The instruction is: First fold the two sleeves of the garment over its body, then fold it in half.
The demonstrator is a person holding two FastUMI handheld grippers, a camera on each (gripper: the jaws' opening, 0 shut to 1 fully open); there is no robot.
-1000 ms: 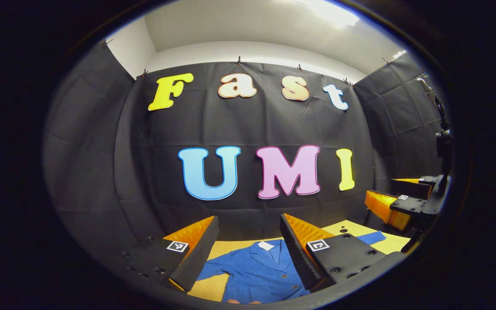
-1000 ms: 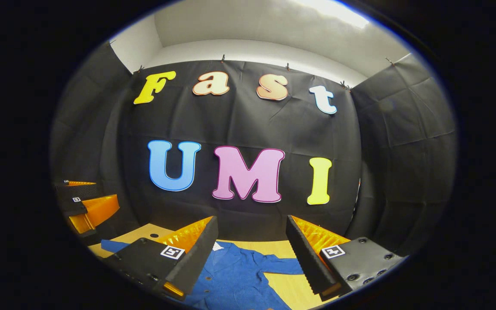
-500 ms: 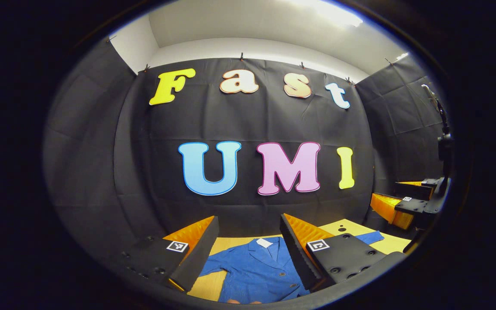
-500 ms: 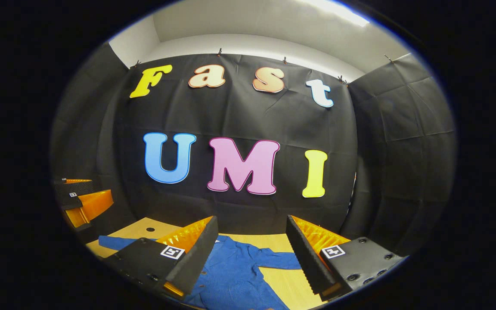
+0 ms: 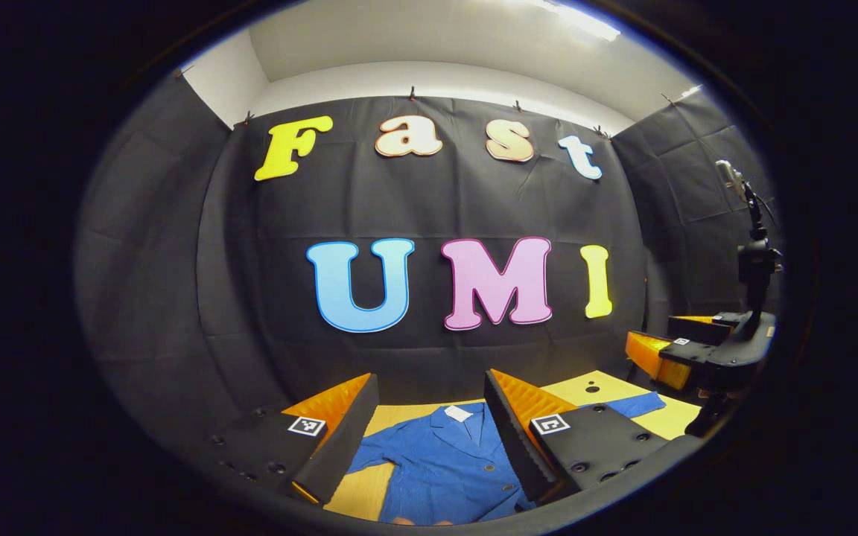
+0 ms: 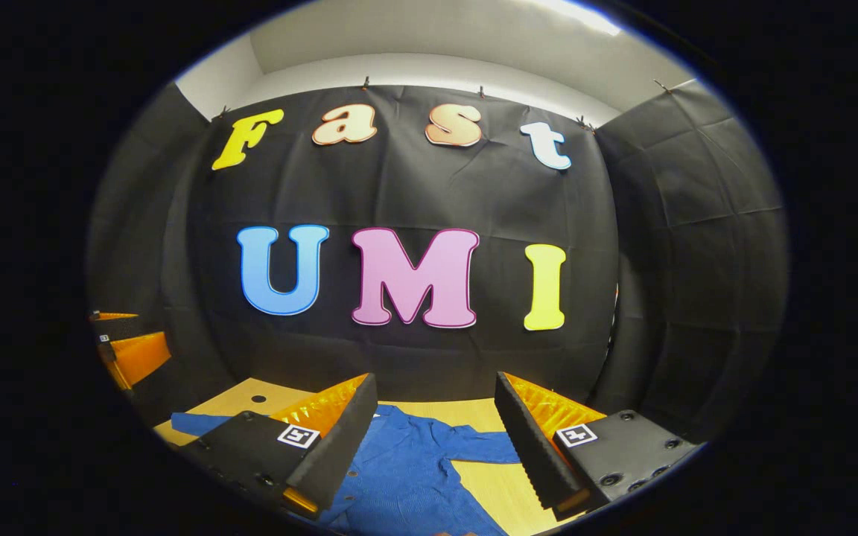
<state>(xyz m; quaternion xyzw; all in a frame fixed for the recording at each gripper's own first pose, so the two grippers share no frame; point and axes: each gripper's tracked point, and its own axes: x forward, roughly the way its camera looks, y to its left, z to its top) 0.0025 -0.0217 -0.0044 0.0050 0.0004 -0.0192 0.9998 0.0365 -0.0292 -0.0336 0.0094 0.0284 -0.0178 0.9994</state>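
Observation:
A blue jacket [image 5: 444, 465] lies flat and face up on the wooden table [image 5: 608, 391], its collar with a white tag [image 5: 459, 413] toward the back wall. Both sleeves are spread out to the sides, one sleeve [image 5: 637, 404] to the right and the other sleeve [image 5: 373, 461] to the left. My left gripper [image 5: 429, 391] hovers open above the jacket's body, holding nothing. In the right gripper view the jacket [image 6: 407, 473] shows under my right gripper [image 6: 435, 391], which is also open and holds nothing. Each gripper sees the other off to the side: right gripper [image 5: 673, 341], left gripper [image 6: 127, 336].
The black cloth wall stands close behind the table's far edge and wraps around both sides. The table top has a small round hole [image 6: 258, 398] near a far corner. A black post [image 5: 753, 253] rises above the right gripper.
Both cameras have tipped slightly downward, so a little more of the table and jacket shows. The jacket has not moved and both grippers stay open.

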